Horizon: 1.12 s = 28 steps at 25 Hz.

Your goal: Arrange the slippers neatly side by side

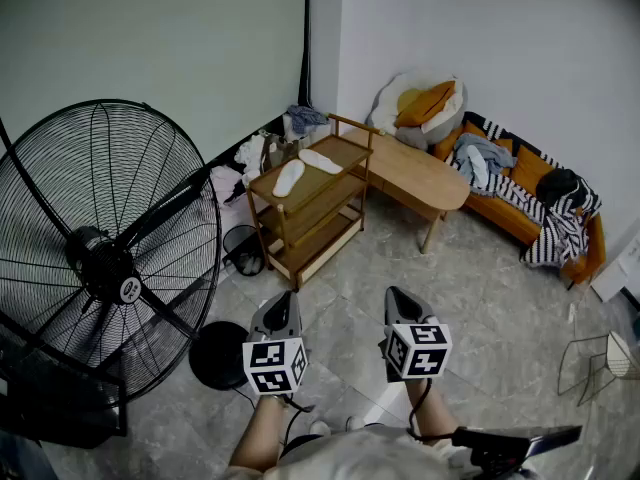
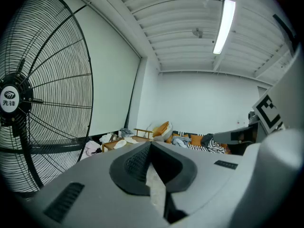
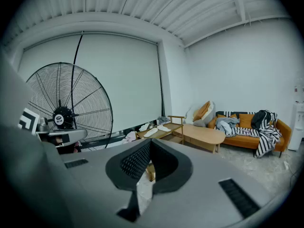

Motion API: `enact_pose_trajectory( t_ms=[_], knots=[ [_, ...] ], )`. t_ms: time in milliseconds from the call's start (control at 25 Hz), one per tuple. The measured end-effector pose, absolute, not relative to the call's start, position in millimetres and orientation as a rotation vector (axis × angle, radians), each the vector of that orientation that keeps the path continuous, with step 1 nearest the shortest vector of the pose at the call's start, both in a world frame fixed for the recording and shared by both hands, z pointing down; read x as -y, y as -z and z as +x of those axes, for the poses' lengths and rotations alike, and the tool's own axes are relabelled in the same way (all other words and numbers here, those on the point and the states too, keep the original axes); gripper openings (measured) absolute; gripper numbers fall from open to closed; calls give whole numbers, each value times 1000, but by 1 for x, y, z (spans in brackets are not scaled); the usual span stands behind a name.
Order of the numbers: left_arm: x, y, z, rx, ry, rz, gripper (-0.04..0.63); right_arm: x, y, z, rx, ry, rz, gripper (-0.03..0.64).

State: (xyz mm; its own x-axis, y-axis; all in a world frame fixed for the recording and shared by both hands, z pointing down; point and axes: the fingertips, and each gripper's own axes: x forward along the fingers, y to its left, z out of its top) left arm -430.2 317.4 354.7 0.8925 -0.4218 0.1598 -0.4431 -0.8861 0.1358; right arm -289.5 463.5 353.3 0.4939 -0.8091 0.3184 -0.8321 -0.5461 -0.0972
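Two white slippers lie apart on the top shelf of a wooden cart (image 1: 343,149): one (image 1: 289,177) at the left, the other (image 1: 320,161) angled behind it. Both grippers are held low in front of me, well short of the cart. My left gripper (image 1: 284,300) has its jaws together and holds nothing. My right gripper (image 1: 399,298) is likewise shut and empty. In the left gripper view the slippers (image 2: 120,143) show small beyond the closed tips (image 2: 151,145). The right gripper view shows them (image 3: 151,132) on the cart past its closed tips (image 3: 150,143).
A big black floor fan (image 1: 100,258) stands at my left with its round base (image 1: 218,355) near the left gripper. A wire basket (image 1: 243,248) sits beside the cart. Behind are an oval wooden table (image 1: 415,173) and an orange sofa (image 1: 520,183) piled with clothes.
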Motion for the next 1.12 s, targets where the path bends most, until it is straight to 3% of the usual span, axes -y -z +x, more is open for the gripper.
enact_pose_trajectory(
  t_ms=[600, 1120],
  knots=[
    [-297, -366, -438, 646, -215, 2888, 12, -447, -367, -298, 1446, -576, 2691, 34],
    [-269, -381, -398, 628, -238, 2902, 12, -423, -393, -250, 1392, -651, 2689, 34]
  ],
)
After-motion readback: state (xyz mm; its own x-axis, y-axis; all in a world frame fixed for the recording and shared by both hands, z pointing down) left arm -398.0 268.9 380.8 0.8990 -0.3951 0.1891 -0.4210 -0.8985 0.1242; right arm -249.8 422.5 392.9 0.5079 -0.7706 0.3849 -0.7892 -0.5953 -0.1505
